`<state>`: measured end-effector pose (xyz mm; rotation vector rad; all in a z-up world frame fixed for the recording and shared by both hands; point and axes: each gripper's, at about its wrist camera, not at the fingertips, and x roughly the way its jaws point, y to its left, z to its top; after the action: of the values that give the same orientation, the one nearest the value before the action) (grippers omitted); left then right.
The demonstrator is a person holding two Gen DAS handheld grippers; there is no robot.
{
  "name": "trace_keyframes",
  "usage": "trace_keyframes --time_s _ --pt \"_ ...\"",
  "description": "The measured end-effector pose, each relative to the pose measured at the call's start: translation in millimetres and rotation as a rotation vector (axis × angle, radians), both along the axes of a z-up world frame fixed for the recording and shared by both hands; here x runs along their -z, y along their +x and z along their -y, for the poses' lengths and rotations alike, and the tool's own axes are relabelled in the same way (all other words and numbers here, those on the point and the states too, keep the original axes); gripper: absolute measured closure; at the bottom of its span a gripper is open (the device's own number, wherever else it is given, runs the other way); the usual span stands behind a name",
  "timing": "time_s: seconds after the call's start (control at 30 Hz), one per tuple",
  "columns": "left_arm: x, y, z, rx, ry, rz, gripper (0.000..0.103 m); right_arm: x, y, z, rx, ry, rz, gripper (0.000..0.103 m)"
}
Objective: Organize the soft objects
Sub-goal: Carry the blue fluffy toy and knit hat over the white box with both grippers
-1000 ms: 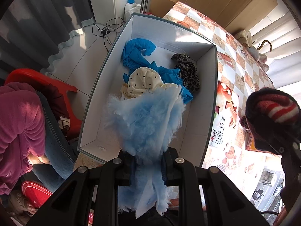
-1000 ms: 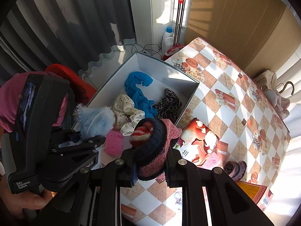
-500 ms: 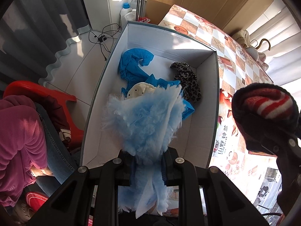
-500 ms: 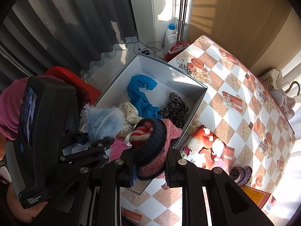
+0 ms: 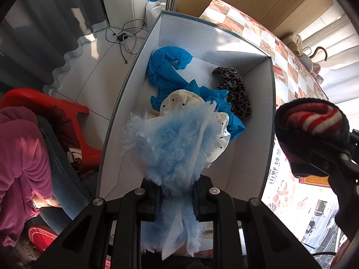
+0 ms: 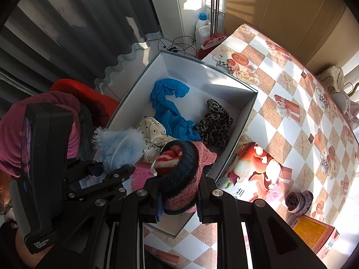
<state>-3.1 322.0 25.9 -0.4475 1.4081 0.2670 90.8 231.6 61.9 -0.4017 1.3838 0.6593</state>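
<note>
Overhead, we had both grippers above the white box (image 6: 235,130), which sat at the edge of the checked tablecloth (image 6: 303,103) with its walls open to the top. It already held 3 soft pieces we could name: a blue cloth (image 5: 166,76), a leopard-print scrunchie (image 5: 235,94) and a cream polka-dot piece (image 6: 154,136), loosely heaped and touching one another.

Next in size, the fluffy light-blue piece (image 5: 172,143) was pinched by the left gripper (image 5: 176,197), jaws pressed onto its lower stalk while the fur fanned out above the box's near end. We judged it very light and fully limp; the fur would compress to almost nothing, so the hold belonged low on the denser core, not on the wisps, which could slip or shed.

Smaller, the rolled knit bundle (image 6: 179,168), dark rim with red-and-white stripes and a pink outer layer, was clamped in the right gripper (image 6: 178,199) over the box's near-right wall. We judged it springier and thicker, light too, gripping well across its rolled middle; a pinch on the loose pink edge might let it unroll.

Smallest, a purple knit roll (image 6: 298,201) lay on the cloth, well apart from the box.
</note>
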Motion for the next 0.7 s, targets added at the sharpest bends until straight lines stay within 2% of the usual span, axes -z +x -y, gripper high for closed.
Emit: trace_keyframes --time_s 0.7 --pt "5.0 4.3 2.9 0.049 0.062 0.008 0.080 12.2 4.1 -8.9 0.001 -0.018 -0.014 0.081"
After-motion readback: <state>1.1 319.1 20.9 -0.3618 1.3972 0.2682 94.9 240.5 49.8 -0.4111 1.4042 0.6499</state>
